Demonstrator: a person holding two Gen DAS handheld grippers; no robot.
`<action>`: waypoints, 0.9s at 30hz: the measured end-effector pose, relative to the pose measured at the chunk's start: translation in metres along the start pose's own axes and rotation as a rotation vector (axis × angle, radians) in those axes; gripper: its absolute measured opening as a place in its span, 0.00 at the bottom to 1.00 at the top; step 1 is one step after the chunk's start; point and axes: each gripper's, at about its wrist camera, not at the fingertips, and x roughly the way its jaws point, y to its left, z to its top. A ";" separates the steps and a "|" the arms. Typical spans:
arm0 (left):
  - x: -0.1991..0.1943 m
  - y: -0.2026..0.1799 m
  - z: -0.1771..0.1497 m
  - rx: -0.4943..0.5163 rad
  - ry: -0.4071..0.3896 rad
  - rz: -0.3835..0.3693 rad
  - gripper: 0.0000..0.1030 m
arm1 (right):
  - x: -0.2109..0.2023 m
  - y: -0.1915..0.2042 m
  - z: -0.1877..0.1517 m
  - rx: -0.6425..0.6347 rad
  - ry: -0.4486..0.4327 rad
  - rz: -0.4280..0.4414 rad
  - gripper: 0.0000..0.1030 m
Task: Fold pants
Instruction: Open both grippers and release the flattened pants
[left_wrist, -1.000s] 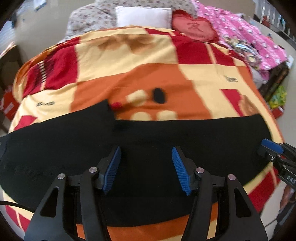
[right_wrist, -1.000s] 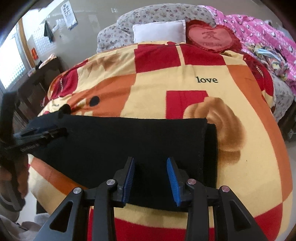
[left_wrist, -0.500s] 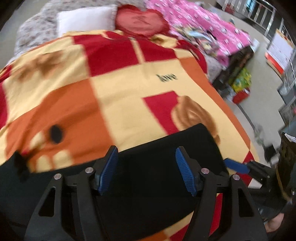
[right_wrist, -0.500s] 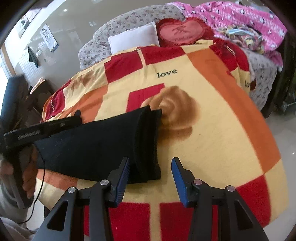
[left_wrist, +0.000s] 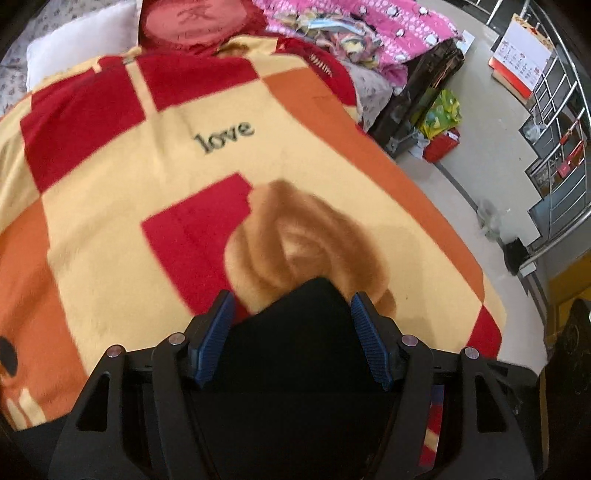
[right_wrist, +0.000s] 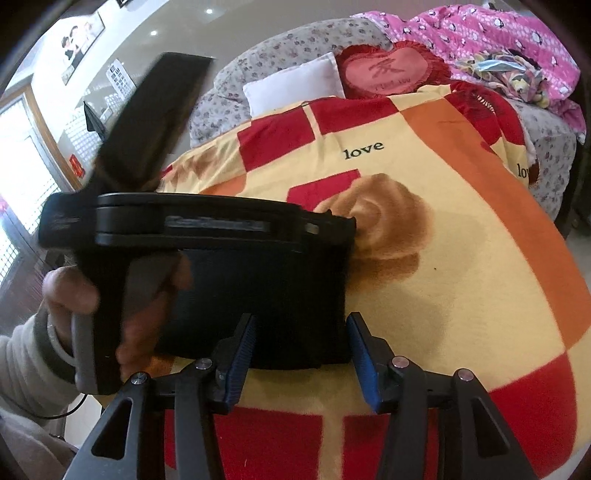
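Observation:
The black pants (right_wrist: 266, 306) lie folded into a compact rectangle on the patterned blanket (right_wrist: 461, 266). In the left wrist view the pants (left_wrist: 303, 332) fill the space between and below my left gripper's open blue fingers (left_wrist: 218, 332). My left gripper (left_wrist: 291, 334) is open over the pants' right end. In the right wrist view the left gripper's black body (right_wrist: 192, 225) lies across the pants, held by a hand. My right gripper (right_wrist: 301, 356) is open at the pants' near edge, its jaws astride the lower right corner.
The bed carries a white pillow (right_wrist: 295, 83), a red heart cushion (right_wrist: 388, 70) and pink bedding (right_wrist: 498, 40) at the far end. In the left wrist view the floor, bags (left_wrist: 439, 122) and metal racks (left_wrist: 554, 147) lie off the blanket's right edge.
The left gripper has swept to the right along the pants to their right end. The pants now show as a shorter folded block. The right gripper has drawn back to the near edge.

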 end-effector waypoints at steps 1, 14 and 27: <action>0.002 -0.002 0.001 0.007 0.003 -0.011 0.63 | 0.000 0.000 0.000 0.001 -0.004 0.007 0.47; -0.049 0.009 0.001 0.071 -0.119 -0.033 0.18 | 0.001 0.018 0.020 0.007 -0.040 0.118 0.14; -0.198 0.143 -0.083 -0.161 -0.250 0.206 0.18 | 0.040 0.174 0.065 -0.305 -0.001 0.406 0.13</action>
